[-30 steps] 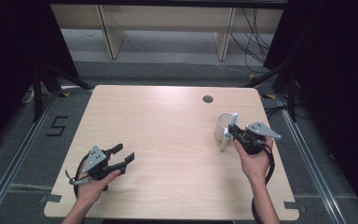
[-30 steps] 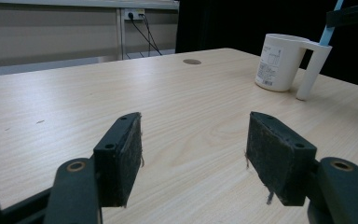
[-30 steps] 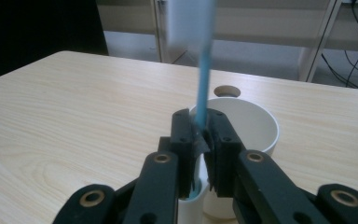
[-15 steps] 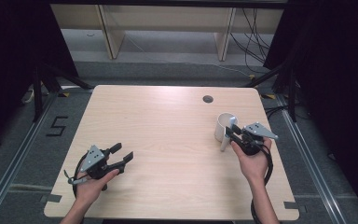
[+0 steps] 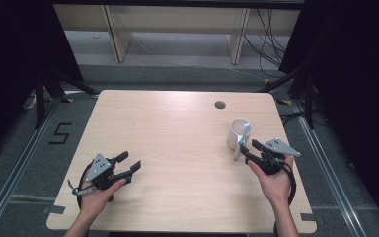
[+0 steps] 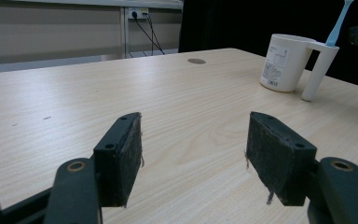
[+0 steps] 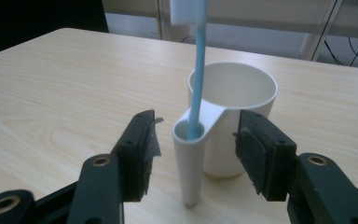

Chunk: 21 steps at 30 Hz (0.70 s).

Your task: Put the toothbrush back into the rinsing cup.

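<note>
Now: right gripper (image 7: 193, 156) just opened wide around white cup's (image 7: 235, 105) hollow handle, pads clear; blue toothbrush (image 7: 196, 70) upright inside handle; cup near table's (image 5: 177, 128) right edge; left gripper (image 6: 193, 154) wide, empty.

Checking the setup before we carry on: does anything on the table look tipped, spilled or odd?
Nothing stands out. The white cup stands upright and looks empty, and the blue toothbrush stands upright in its hollow handle.

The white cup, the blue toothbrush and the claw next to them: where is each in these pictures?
white cup (image 7: 242, 88): right gripper view, on the inner wall below the rim.
blue toothbrush (image 7: 197, 84): right gripper view, on its handle above the cup's hollow grip.
right claw (image 7: 196, 161): right gripper view, midway between its open black jaws.
</note>
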Available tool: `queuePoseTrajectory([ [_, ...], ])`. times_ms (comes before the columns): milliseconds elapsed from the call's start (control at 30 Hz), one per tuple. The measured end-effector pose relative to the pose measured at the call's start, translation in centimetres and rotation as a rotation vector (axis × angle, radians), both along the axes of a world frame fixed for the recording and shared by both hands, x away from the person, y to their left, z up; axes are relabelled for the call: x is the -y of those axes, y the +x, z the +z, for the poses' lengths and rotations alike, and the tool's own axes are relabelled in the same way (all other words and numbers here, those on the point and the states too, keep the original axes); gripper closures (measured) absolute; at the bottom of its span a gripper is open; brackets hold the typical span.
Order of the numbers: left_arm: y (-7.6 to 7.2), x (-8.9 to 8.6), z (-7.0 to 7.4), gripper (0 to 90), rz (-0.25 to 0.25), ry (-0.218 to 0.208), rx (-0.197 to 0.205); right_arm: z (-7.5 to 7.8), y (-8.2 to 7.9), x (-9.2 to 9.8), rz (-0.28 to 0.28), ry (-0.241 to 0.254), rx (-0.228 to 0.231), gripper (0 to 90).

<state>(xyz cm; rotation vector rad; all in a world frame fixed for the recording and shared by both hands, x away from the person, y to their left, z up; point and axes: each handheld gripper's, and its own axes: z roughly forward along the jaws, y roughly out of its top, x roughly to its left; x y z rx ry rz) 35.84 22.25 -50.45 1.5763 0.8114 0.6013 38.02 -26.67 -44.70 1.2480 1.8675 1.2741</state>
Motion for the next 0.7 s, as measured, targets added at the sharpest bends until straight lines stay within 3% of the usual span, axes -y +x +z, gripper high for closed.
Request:
queuePoseTrajectory([
  [100, 0.1, 0.0, -0.1, 35.2, 0.0, -0.028, 0.003, -0.4, -0.8, 0.3, -0.017, 0.01, -0.015, 47.5],
  [133, 0.2, -0.1, 0.0, 35.2, -0.002, -0.012, 0.013, -0.4, -0.9, 0.7, -0.018, -0.012, -0.002, 47.3],
  [167, 0.0, -0.2, 0.1, 35.2, 0.01, -0.005, -0.002, -0.5, -1.2, 0.7, -0.018, 0.014, -0.02, 47.3],
  [200, 0.0, -0.3, 0.1, 35.2, 0.01, -0.003, 0.0, -0.8, -1.4, 1.0, -0.021, 0.008, -0.014, 47.2],
  [300, 0.0, -0.5, 0.1, 35.2, 0.019, -0.01, -0.008, -1.2, -1.9, 1.7, -0.037, 0.011, -0.022, 47.2],
  [333, 0.1, -0.5, 0.0, 35.2, 0.013, -0.006, 0.013, -1.4, -2.0, 2.1, -0.046, 0.001, -0.012, 47.2],
  [467, 0.3, -0.6, -0.1, 35.3, 0.011, -0.023, 0.018, -2.2, -2.8, 2.9, -0.085, 0.045, -0.041, 47.5],
  [567, 0.4, -0.7, -0.1, 35.3, 0.012, -0.017, 0.021, -2.8, -3.1, 3.8, -0.107, 0.02, -0.017, 47.7],
  [700, 0.4, -0.7, -0.1, 35.3, 0.012, -0.019, 0.021, -3.6, -3.8, 4.5, -0.139, 0.042, -0.04, 47.9],
])
